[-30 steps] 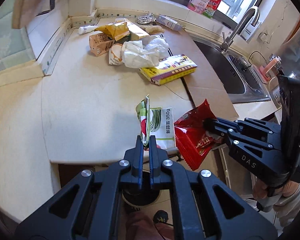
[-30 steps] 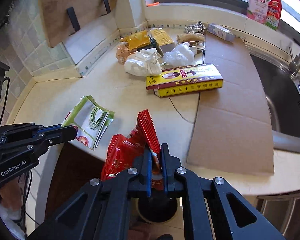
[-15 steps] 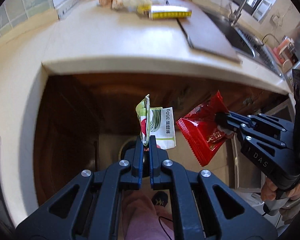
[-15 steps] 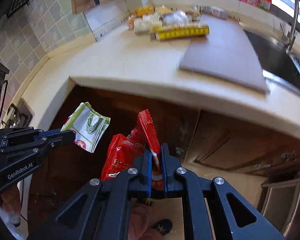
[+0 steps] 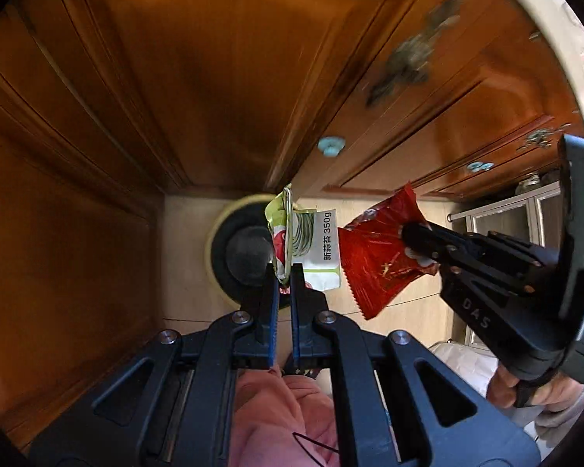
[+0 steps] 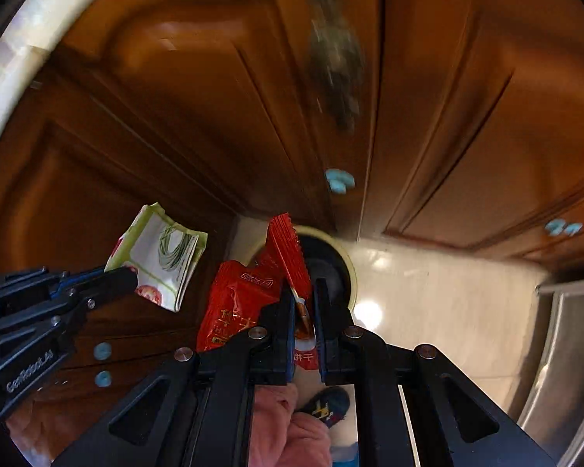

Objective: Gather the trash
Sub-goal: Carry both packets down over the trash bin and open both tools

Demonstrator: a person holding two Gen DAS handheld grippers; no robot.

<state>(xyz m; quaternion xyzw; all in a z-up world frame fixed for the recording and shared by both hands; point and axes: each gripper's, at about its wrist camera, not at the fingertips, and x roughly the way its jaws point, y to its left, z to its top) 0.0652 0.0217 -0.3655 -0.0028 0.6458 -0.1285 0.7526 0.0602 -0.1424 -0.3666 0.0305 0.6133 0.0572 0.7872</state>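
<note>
While both tools point steeply down at the floor, my left gripper (image 5: 285, 278) is clamped on the green-and-white wrapper (image 5: 311, 249) and my right gripper (image 6: 303, 303) is clamped on the red wrapper (image 6: 241, 303). Both wrappers hang over the round bin (image 5: 237, 249), which stands beside the wooden cabinet doors (image 5: 198, 78).

Bin (image 5: 245, 251) on floor (image 6: 440, 295), before cabinet doors (image 5: 198, 78).

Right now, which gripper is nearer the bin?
Left. The left gripper hangs over the bin rim; the right gripper is off to the side.
</note>
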